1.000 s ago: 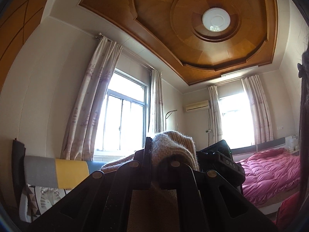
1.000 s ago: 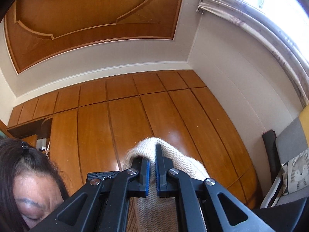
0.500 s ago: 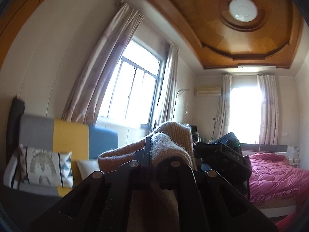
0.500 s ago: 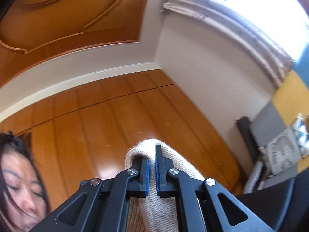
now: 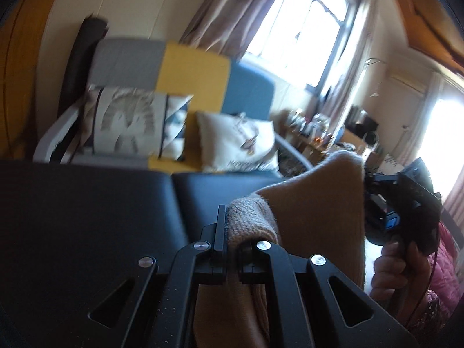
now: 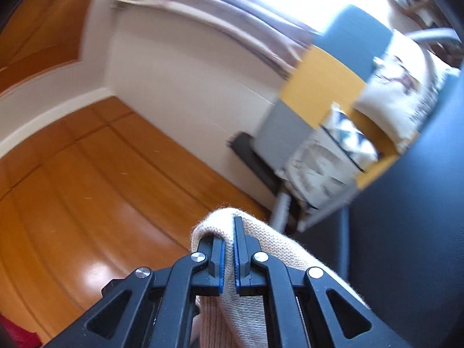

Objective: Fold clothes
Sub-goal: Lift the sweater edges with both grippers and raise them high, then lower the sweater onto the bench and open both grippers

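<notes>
A beige knitted sweater (image 5: 319,203) is held up between both grippers. My left gripper (image 5: 229,232) is shut on one edge of it, the knit bunched over the fingers. The cloth stretches right toward the other gripper, whose black body (image 5: 411,203) and holding hand (image 5: 397,266) show at the right. In the right wrist view my right gripper (image 6: 229,240) is shut on a fold of the same sweater (image 6: 261,307), which drapes over the fingertips and hangs down below. A black padded surface (image 5: 87,208) lies just beneath and ahead.
Beyond the black surface stands a sofa (image 5: 191,69) in grey, yellow and blue with patterned cushions (image 5: 127,121). Curtained windows (image 5: 301,29) lie behind it, a cluttered table (image 5: 313,130) and a pink quilt (image 5: 443,275) at right. Wooden wardrobe panels (image 6: 87,188) fill the right wrist view's left.
Both grippers dropped from pointing up at the ceiling to near the black surface, carrying the sweater down. The sofa and black surface came into view; the ceiling and the person's head left it.
</notes>
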A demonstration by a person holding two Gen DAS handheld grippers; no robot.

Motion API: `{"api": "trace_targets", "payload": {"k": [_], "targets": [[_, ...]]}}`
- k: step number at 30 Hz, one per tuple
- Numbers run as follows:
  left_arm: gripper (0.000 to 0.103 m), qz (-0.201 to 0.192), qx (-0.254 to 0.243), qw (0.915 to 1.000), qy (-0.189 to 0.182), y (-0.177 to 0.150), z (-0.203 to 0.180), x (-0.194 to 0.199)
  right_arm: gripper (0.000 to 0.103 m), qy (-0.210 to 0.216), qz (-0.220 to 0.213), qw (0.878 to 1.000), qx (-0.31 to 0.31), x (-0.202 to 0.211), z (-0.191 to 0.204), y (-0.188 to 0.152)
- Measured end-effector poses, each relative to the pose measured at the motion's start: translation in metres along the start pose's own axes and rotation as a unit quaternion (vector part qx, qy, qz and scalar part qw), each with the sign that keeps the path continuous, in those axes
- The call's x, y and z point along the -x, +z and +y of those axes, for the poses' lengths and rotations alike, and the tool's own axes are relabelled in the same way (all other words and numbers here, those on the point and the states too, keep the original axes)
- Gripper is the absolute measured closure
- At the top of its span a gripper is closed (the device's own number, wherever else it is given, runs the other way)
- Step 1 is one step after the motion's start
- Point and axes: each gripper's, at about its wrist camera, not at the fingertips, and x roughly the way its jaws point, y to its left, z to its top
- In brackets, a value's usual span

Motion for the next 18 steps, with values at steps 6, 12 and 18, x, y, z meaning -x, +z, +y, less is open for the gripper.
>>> {"api": "trace_targets", "payload": {"k": [6, 12, 18], "targets": [[0.099, 0.043, 0.011, 0.9985, 0.031, 0.006, 0.032, -0.043, 0.100, -0.057, 0.044, 0.997, -0.003, -0.038, -0.069, 0.008], [0.099, 0.084, 0.020, 0.9948, 0.053, 0.018, 0.053, -0.079, 0.100, -0.116, 0.082, 0.990, -0.006, -0.071, -0.121, 0.018], [0.099, 0.106, 0.028, 0.9902, 0.087, 0.037, 0.085, -0.118, 0.100, -0.187, 0.097, 0.978, -0.013, -0.096, -0.168, 0.034]]}}
